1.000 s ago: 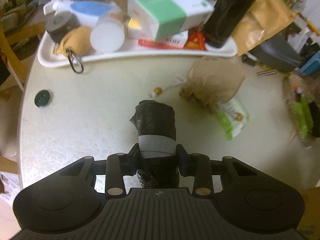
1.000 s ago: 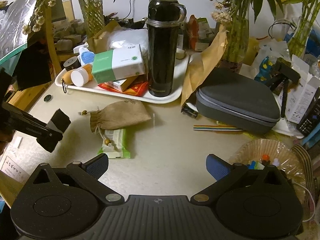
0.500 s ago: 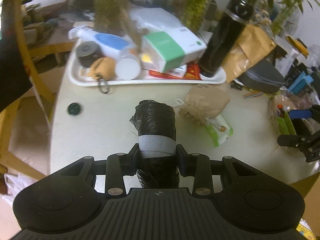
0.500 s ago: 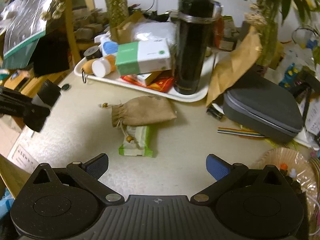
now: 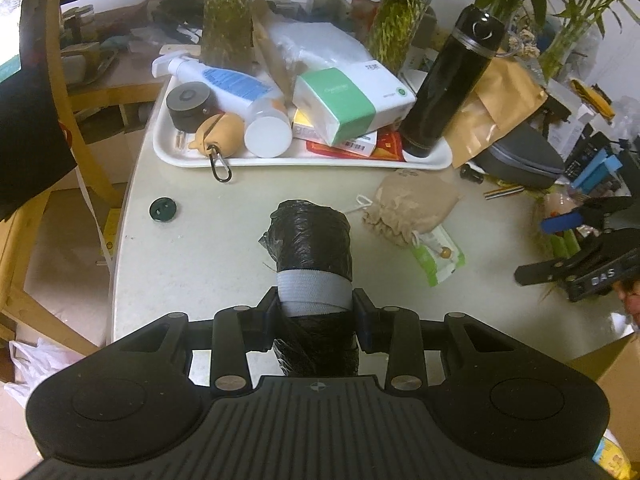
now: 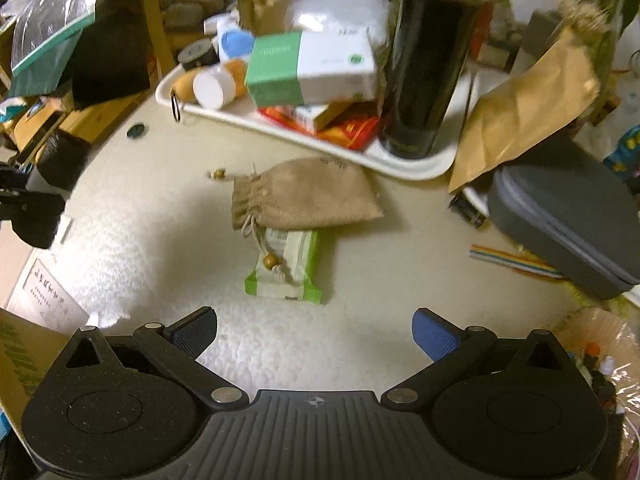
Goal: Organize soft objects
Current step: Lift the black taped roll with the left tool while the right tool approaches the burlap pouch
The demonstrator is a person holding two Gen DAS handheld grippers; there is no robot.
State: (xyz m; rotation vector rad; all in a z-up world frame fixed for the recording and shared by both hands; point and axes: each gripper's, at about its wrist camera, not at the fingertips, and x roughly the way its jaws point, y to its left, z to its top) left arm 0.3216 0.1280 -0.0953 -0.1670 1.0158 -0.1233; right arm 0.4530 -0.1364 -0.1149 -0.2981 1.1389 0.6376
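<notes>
Bag roll (image 5: 311, 240), black with a grey band, sits pinched in my left claw (image 5: 316, 312) above the desk (image 5: 200, 248). My right claw (image 6: 315, 334) hangs spread wide and empty over the burlap pouch (image 6: 308, 200) and green packet (image 6: 292, 268).

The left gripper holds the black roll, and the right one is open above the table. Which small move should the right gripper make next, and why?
Probably lower the right gripper toward the burlap pouch. Its jaws stand open and empty, and the pouch lies loose on the table, partly over a green packet. The left gripper is shut on the black roll.
</notes>
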